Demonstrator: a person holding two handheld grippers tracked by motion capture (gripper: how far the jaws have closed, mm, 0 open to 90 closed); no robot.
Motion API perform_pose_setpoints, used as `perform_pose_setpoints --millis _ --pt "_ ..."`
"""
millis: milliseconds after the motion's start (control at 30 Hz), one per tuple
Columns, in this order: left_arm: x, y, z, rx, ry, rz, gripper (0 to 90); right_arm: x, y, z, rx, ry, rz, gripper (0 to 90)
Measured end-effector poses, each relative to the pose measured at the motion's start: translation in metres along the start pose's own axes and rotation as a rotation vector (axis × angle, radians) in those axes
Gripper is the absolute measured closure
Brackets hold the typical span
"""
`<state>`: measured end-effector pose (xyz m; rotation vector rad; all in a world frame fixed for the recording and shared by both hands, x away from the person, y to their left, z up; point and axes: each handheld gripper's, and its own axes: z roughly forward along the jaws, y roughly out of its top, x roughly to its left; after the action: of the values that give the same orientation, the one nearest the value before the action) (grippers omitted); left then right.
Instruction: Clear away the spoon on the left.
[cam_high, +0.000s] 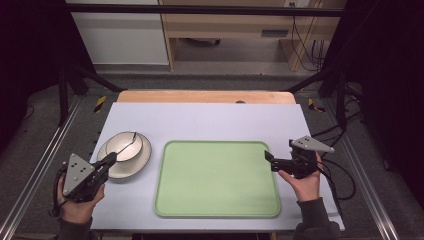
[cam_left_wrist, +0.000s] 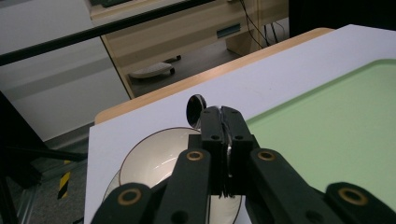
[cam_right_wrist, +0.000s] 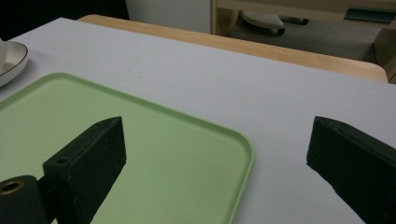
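Quick count of what's on the table: 1 green tray, 1 white bowl, 1 plate under that bowl, and 1 spoon with a dark shiny head. Then 2 handheld grippers, 1 left gripper and 1 right gripper, plus 2 hands holding them. The whole lot sits on 1 pale sheet.

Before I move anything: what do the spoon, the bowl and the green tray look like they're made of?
Spoon, clamped in the left tool: likely polished metal; its bowl end is dark and mirror-like. Bowl: probably glazed ceramic, glossy cream with a thin dark rim line, sitting on a matching plate. Tray: looks like matte moulded plastic, with even pale green colour and a rounded raised lip.
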<state>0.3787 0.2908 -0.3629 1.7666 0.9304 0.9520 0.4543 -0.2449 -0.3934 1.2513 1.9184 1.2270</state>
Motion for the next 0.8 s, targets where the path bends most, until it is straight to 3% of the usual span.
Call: perform_pose_setpoints --millis 633,800 --pt "-0.026 0.012 0.018 -0.002 -0.066 0.074 88.7 0.000 0.000 0.001 0.010 -0.001 0.000 5.1" --pt "-0.035 0.012 0.023 0.025 -0.086 0.084 88.7 0.000 0.000 0.001 0.011 -0.004 0.000 5.1"
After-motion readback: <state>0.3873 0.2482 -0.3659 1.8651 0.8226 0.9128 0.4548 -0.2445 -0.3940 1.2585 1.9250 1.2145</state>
